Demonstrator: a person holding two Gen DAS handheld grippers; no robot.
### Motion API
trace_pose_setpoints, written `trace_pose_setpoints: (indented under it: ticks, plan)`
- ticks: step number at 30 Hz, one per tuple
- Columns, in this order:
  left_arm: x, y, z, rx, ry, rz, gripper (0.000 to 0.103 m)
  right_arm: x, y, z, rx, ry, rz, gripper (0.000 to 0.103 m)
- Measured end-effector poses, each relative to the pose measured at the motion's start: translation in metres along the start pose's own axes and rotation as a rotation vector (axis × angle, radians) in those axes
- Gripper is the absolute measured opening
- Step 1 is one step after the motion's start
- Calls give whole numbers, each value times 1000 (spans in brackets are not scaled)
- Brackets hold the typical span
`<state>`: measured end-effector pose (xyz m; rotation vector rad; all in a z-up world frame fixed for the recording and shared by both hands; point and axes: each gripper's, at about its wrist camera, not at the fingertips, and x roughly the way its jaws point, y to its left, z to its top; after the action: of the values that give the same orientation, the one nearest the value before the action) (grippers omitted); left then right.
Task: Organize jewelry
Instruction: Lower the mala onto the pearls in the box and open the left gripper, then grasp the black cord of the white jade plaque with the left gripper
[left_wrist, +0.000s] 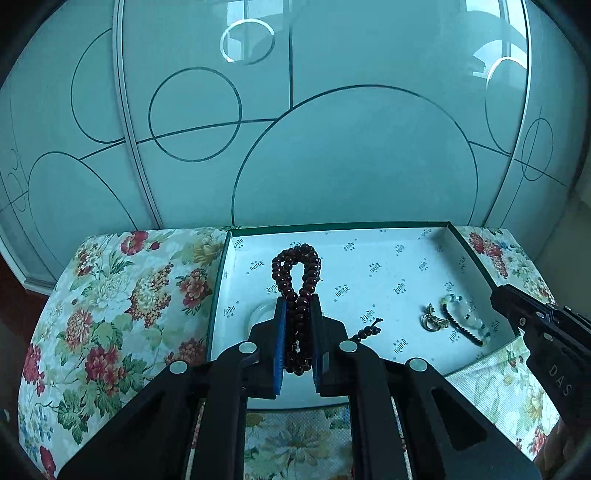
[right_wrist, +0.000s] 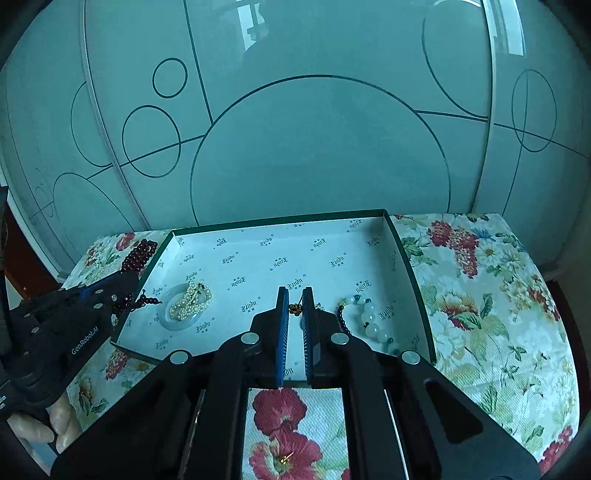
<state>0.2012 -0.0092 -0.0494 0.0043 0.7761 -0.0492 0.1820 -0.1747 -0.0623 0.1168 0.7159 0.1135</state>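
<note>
My left gripper (left_wrist: 298, 301) is shut on a dark red bead string (left_wrist: 300, 273), holding it over the left part of the open white-lined box (left_wrist: 369, 266). The string and the left gripper (right_wrist: 110, 291) also show at the box's left rim in the right wrist view. My right gripper (right_wrist: 294, 291) hovers over the box's front middle, jaws a narrow gap apart, empty, with a small gold piece (right_wrist: 294, 308) lying just beyond the tips. A pale green bead bracelet (right_wrist: 369, 317) lies to its right. A pearl string (right_wrist: 192, 299) rests on a clear ring.
The box (right_wrist: 410, 273) sits on a floral-covered surface (right_wrist: 480, 295) against a frosted glass panel (right_wrist: 317, 147) with circle lines. The gold piece (left_wrist: 430, 319) and the green bracelet (left_wrist: 465, 317) lie at the box's right in the left wrist view.
</note>
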Motion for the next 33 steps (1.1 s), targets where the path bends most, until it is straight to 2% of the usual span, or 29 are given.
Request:
trace_pose_setpoints:
  ticks: [7, 13, 15, 17, 20, 26, 33]
  plan:
    - [44, 1, -5, 10, 73, 22, 12, 47, -1, -3, 0, 84, -24, 7]
    - [64, 1, -13, 20, 123, 17, 12, 68, -4, -14, 8, 143, -21, 9]
    - [65, 2, -14, 12, 126, 15, 17, 68, -4, -15, 16, 140, -20, 9]
    - [64, 2, -14, 12, 125, 22, 32, 65, -3, -15, 16, 134, -18, 15]
    - [58, 3, -13, -3, 113, 24, 44, 55, -3, -12, 22, 111, -15, 22]
    - [28, 5, -15, -14, 103, 25, 57, 16, -4, -13, 30, 69, -5, 23]
    - [-22, 13, -49, -61, 115, 10, 60, -37, -14, -52, 61, 69, -14, 24]
